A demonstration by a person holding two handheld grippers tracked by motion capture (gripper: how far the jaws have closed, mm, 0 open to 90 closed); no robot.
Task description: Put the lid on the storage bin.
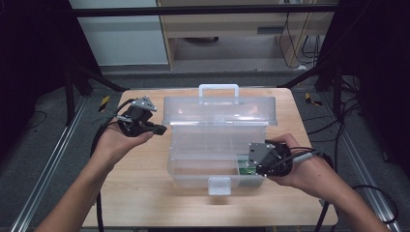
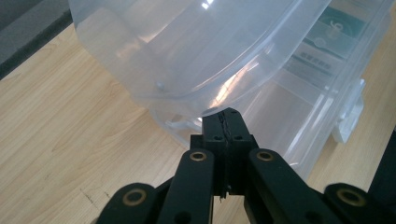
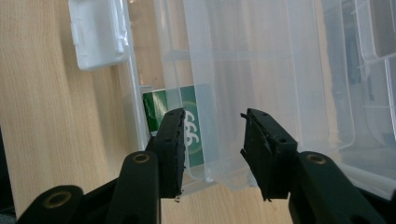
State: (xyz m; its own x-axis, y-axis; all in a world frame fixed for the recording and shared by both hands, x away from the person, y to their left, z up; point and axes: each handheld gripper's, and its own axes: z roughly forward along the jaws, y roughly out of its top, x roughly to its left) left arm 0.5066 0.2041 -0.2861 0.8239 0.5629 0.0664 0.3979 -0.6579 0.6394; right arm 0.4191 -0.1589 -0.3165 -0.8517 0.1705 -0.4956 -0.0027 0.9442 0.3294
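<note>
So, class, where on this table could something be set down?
Bare wood lies on the table along the near edge in front of the clear box, and left of it under the left gripper. It is crowded by the right gripper at the box's right end.

Looks like a lab or robot-data workspace to me, not a home. I see a small wooden table (image 1: 145,193) on grey carpet floor (image 1: 43,145), boxed in by black metal frame bars (image 1: 203,9) and aluminium rails (image 1: 43,179) at the sides. Loose cables (image 1: 295,34) hang and trail behind, near pale cabinet furniture (image 1: 125,34). Yellow-black hazard tape (image 1: 104,102) marks the floor. Dark curtains flank both sides.
</note>
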